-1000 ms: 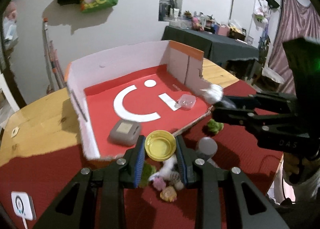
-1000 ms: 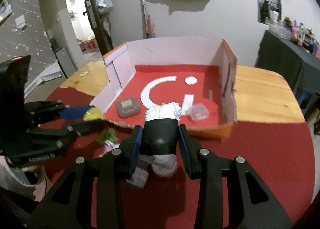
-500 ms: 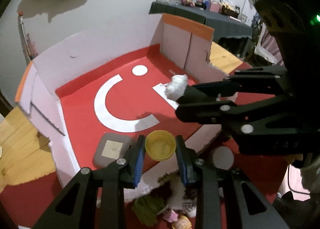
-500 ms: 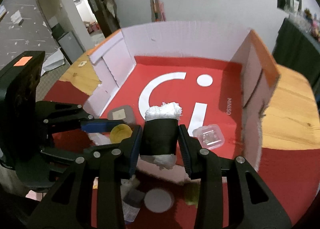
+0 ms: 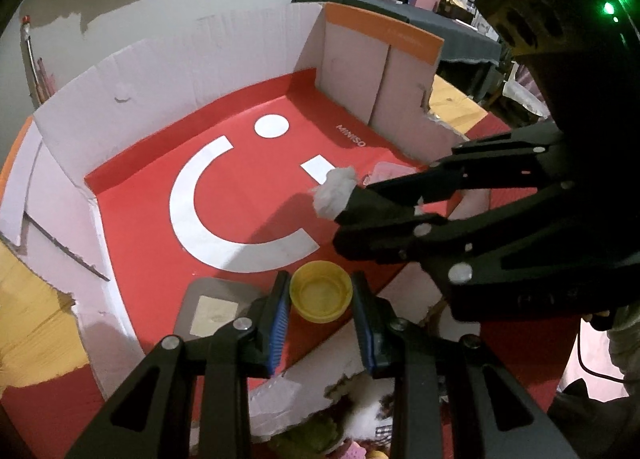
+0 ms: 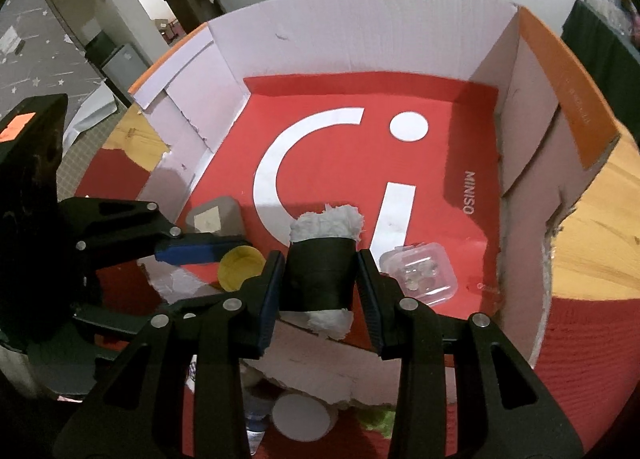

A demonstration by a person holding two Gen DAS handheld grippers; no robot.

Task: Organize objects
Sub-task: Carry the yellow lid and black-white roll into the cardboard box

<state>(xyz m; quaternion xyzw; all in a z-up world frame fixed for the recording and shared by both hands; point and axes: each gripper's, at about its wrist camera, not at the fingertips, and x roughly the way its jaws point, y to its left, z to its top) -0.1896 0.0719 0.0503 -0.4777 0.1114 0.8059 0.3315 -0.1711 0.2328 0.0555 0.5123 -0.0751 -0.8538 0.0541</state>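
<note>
The left tool (image 5: 321, 293) grips a yellow cap (image 5: 321, 291), the right tool (image 6: 320, 279) a black-wrapped roll (image 6: 320, 273); both hang just over the box's (image 6: 360, 43) near red floor.

Box (image 6: 360, 31): ahead of both grippers.
Pad (image 6: 216, 219): in box, left of left gripper (image 5: 321, 309).
Clear case (image 6: 420, 273): in box, right of right gripper (image 6: 318, 287).

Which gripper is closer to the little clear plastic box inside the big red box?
Right. The right gripper, holding the black roll, is just beside the clear plastic box. The left gripper, holding the yellow cap, is farther away near the gray pad.
</note>
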